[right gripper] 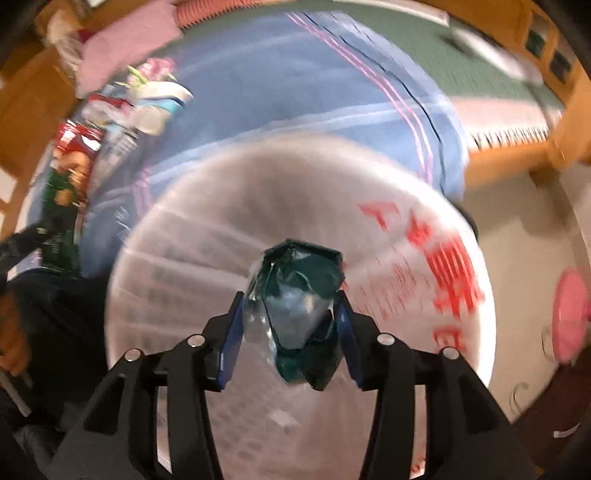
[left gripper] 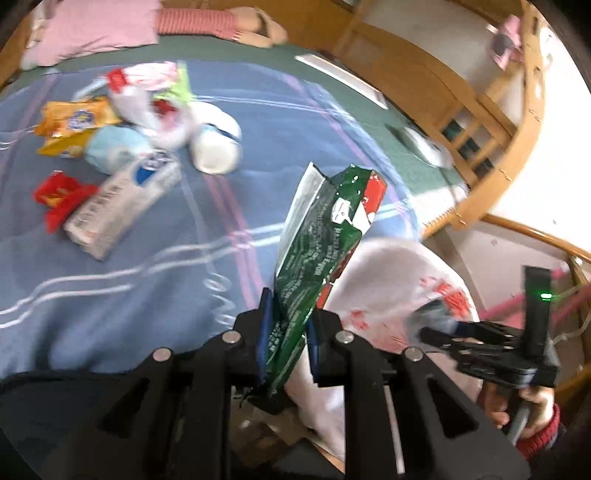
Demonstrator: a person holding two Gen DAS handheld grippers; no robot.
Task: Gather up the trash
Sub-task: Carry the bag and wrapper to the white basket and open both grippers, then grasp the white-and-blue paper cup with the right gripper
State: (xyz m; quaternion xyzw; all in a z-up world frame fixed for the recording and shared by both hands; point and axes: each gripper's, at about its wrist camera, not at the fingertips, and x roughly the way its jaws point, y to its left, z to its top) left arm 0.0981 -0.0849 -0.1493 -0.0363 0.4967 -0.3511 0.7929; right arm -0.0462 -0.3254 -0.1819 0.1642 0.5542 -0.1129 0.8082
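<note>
Left gripper [left gripper: 288, 332] is clamped on a green snack bag [left gripper: 317, 243], which stands up between its blue pads, open top tilted away and to the right. Just right of it hangs a white plastic bag with red print [left gripper: 391, 280], its body swelling beside and below the green packet; whether the two touch cannot be told. Right gripper [right gripper: 291, 325] pinches a crumpled dark teal wrapper [right gripper: 299, 288] together with a fold of the white bag's [right gripper: 229, 236] film, and the bag fills most of the view ahead of it, blurred. What lies inside the bag is not readable.

Ahead and left of the left gripper, on a blue striped blanket [left gripper: 177, 229], lies a loose heap of litter: a white carton [left gripper: 118, 206] with a red wrapper [left gripper: 59, 199] touching its near end, an orange snack packet [left gripper: 74, 122], a pale blue wad [left gripper: 114, 147], a white cup on its side [left gripper: 218, 144] and crumpled clear plastic [left gripper: 144, 96]. Farther off sits a pink pillow [left gripper: 92, 26]. A wooden bed rail [left gripper: 472, 122] runs to the right.
</note>
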